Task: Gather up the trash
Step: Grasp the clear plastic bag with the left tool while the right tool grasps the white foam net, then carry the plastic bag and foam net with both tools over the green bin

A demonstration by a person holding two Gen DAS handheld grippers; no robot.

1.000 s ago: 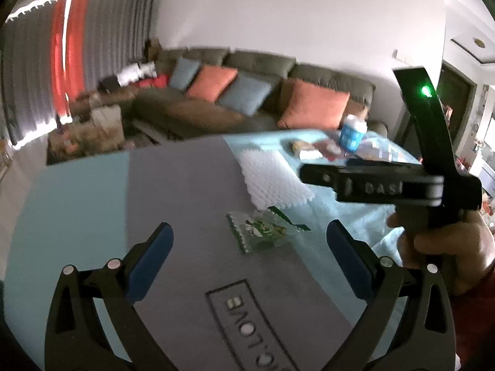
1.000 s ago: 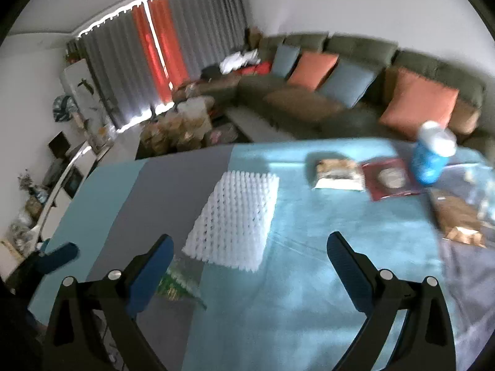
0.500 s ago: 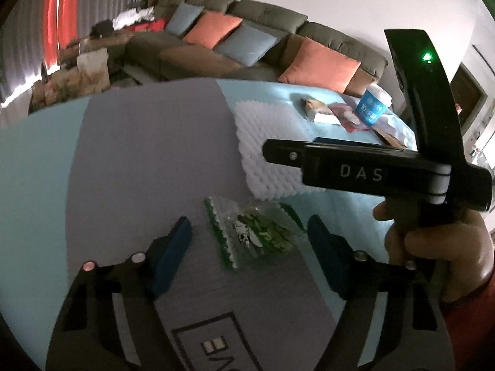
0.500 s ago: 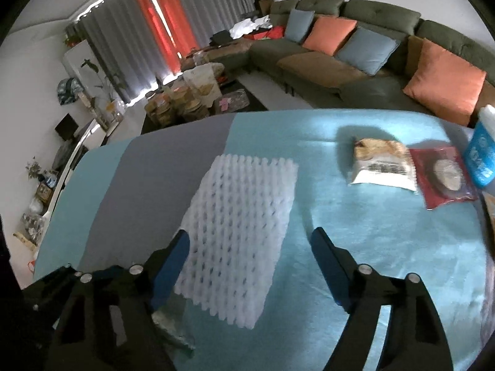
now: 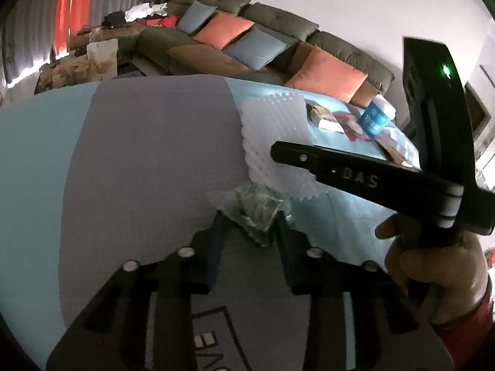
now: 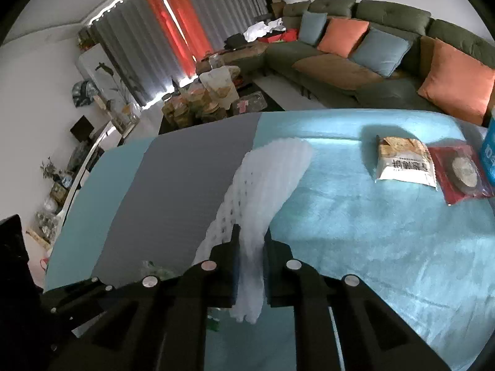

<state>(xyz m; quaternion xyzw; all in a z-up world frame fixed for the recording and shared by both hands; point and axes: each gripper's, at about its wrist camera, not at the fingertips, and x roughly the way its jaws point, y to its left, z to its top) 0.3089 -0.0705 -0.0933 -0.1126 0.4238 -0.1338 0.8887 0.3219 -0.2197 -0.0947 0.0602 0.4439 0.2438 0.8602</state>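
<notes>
In the left wrist view my left gripper (image 5: 249,219) is shut on a crumpled green snack wrapper (image 5: 256,210) lying on the grey mat (image 5: 148,154). In the right wrist view my right gripper (image 6: 250,235) is shut on the near edge of a white foam net sheet (image 6: 266,179), which bunches up between the fingers. The sheet also shows in the left wrist view (image 5: 272,123), with the right gripper's black body (image 5: 365,176) over it. The wrapper (image 6: 154,267) shows dimly at lower left in the right wrist view.
On the blue cloth (image 6: 371,232) lie a white and brown snack bag (image 6: 405,164), a red packet (image 6: 461,173) and a blue tub (image 5: 377,117). A sofa with cushions (image 6: 371,46) stands behind the table.
Both grippers have dropped to the table and shut: the left on the green wrapper, the right on the foam sheet, which now bunches up.
</notes>
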